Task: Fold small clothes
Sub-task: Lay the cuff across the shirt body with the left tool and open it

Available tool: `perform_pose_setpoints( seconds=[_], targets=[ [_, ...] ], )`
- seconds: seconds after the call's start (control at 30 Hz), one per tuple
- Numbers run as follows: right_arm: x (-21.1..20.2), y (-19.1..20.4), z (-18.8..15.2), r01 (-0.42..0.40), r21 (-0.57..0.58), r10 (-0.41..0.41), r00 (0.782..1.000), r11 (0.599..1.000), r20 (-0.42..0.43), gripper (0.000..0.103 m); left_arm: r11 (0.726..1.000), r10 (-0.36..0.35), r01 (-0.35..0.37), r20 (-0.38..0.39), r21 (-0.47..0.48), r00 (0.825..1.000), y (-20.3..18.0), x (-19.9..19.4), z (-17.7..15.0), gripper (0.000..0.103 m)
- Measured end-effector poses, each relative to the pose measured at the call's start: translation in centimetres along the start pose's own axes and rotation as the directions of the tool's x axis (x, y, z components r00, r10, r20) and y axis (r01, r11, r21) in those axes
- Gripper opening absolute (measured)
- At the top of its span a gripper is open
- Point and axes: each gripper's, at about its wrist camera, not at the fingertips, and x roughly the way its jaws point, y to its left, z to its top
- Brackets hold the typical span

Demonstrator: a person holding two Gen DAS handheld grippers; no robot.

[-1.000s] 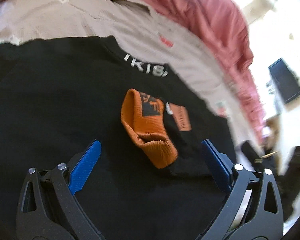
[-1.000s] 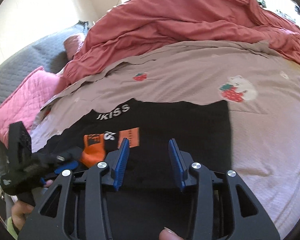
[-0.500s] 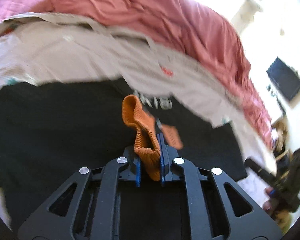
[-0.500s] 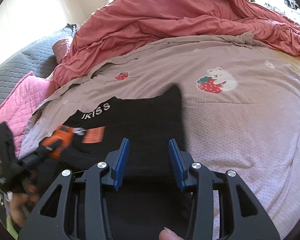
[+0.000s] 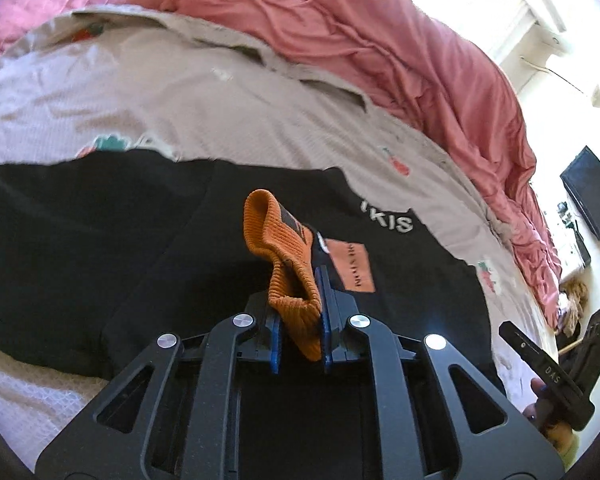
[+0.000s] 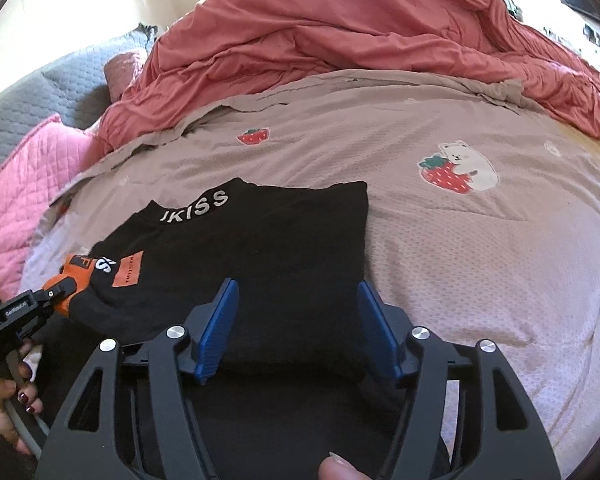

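Observation:
A black top (image 6: pixel 260 232) with white lettering at the collar lies on the bed, its right side folded over onto itself. Its sleeve ends in an orange ribbed cuff (image 5: pixel 284 256). My left gripper (image 5: pixel 300 292) is shut on that cuff and holds it up off the black cloth. From the right wrist view, the left gripper (image 6: pixel 48 300) and the cuff (image 6: pixel 74 272) are at the garment's left edge. My right gripper (image 6: pixel 297 286) hovers over the folded lower part, its jaws opening. Black cloth lies beneath them and the pads do not press on it.
The taupe bedsheet (image 6: pixel 460 240) has strawberry and bear prints. A bunched red duvet (image 6: pixel 360 32) runs along the far side. A pink quilted pillow (image 6: pixel 16 184) and a grey headboard (image 6: pixel 28 92) are at the left. A hand (image 6: pixel 8 412) holds the left gripper's handle.
The left gripper closed on the orange cuff and lifted it. The garment's right side was folded over toward the left and now lies flat. The right gripper's jaws spread wider.

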Motion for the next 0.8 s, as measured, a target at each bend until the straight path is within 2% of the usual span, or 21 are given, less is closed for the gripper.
perform_pose_setpoints(
  seconds=[0.13, 0.23, 0.37, 0.5, 0.6, 0.7, 0.8],
  targets=[
    [0.8, 1.0, 0.2, -0.028, -0.040, 0.027, 0.999, 0.999, -0.019, 0.060, 0.999, 0.005, -0.006, -0.022, -0.033, 1.000, 0.9, 0.3, -0.1, 0.008],
    [2.1, 1.3, -0.1, -0.051, -0.053, 0.047, 0.997, 0.997, -0.067, 0.064, 0.999, 0.005, -0.006, -0.027, -0.041, 1.000, 1.2, 0.1, -0.3, 0.008],
    [3.9, 0.4, -0.8, -0.018, -0.021, 0.015, 0.990, 1.000, -0.137, 0.067, 0.999, 0.015, -0.016, -0.027, -0.033, 1.000, 1.1, -0.3, -0.6, 0.009],
    [4.0, 0.4, -1.2, -0.022, -0.029, 0.018, 0.990, 0.999, -0.139, 0.067, 0.998, 0.030, -0.031, -0.037, -0.048, 0.999, 1.6, -0.5, -0.9, 0.014],
    [4.1, 0.5, -1.4, -0.015, -0.044, 0.008, 0.990, 0.999, -0.140, 0.067, 0.997, 0.051, -0.052, -0.018, -0.065, 0.999, 2.3, -1.1, -0.6, 0.014],
    [4.0, 0.5, -1.5, -0.015, -0.044, 0.009, 0.990, 0.999, -0.138, 0.067, 0.992, 0.107, -0.105, 0.023, -0.070, 0.994, 3.1, -2.1, -0.2, 0.014],
    [3.3, 0.3, -1.4, -0.032, -0.027, 0.029, 0.992, 0.999, -0.123, 0.067, 0.992, 0.100, -0.093, 0.087, -0.082, 0.991, 3.2, -3.7, 0.3, 0.012]
  ],
)
